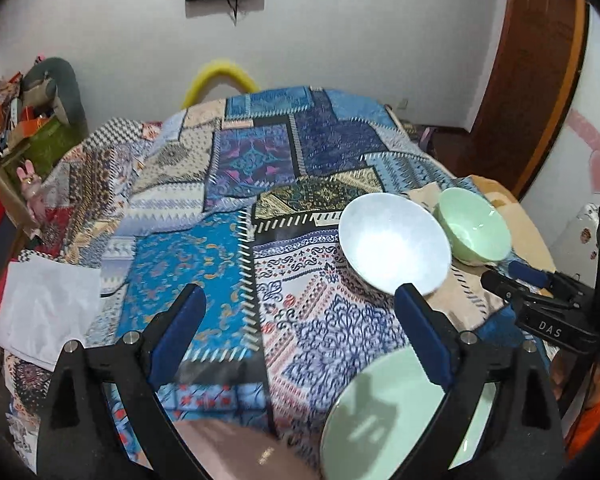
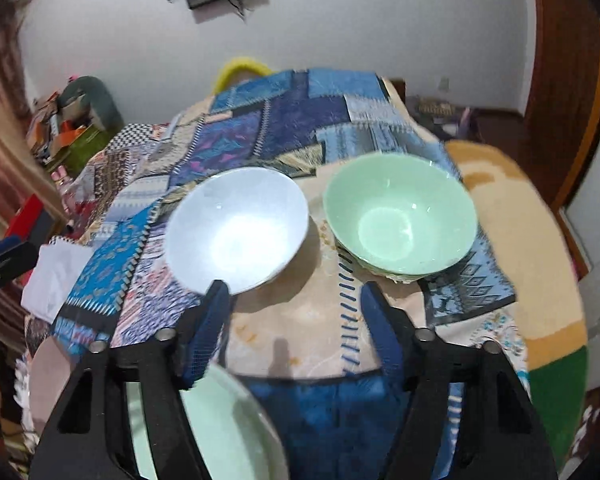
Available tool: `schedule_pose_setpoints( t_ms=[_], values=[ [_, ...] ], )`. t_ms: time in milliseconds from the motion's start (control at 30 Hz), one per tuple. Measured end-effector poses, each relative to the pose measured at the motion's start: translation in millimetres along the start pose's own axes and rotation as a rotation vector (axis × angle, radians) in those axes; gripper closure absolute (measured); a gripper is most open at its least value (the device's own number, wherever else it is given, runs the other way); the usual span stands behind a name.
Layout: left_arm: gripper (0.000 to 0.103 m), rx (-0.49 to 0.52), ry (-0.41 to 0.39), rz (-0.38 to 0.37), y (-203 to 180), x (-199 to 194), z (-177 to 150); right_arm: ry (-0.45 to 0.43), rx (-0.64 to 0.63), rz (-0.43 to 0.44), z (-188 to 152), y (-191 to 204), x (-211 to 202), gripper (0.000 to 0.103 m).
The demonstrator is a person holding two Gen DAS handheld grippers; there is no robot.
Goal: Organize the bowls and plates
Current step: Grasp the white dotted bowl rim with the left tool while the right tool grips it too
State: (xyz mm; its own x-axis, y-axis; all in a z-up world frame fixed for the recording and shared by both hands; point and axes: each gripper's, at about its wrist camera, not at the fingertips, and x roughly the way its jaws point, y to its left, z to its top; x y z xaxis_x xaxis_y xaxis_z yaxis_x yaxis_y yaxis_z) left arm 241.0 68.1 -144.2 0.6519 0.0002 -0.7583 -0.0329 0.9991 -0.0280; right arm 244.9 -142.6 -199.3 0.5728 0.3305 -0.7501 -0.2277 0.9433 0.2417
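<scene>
Left gripper fingers apart, white bowl beside green bowl, patchwork cloth

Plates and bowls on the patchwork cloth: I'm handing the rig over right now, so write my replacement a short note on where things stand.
Left gripper: jaws wide apart, nothing between them.
Right gripper: jaws apart, empty.
Glossy white bowl and pale green bowl sit upright side by side, apart, on the patchwork cloth.
Pale green plate lies at the near edge, below both grippers.
Done: nothing stacked yet.
Left: gather the bowls and sort the plate.
</scene>
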Motion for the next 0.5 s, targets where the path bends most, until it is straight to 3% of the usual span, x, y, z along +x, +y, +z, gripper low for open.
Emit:
schedule_pose_setpoints(
  t_ms=[100, 233, 500],
  values=[
    [0.007, 0.006, 0.038, 0.0, -4.1, 28.0, 5.6, 0.031, 0.004, 0.008, 2.7, -0.3, 17.6, 0.057],
    [0.007, 0.033, 0.082, 0.011, -10.7, 60.1, 10.3, 0.06, 0.007, 0.035, 9.6, -1.2, 37.9, 0.062],
    [0.009, 0.033, 0.14, -0.002, -12.2, 101.1, 15.2, 0.095, -0.018, 0.051, 9.8, 6.8, 61.4, 0.079]
  ],
)
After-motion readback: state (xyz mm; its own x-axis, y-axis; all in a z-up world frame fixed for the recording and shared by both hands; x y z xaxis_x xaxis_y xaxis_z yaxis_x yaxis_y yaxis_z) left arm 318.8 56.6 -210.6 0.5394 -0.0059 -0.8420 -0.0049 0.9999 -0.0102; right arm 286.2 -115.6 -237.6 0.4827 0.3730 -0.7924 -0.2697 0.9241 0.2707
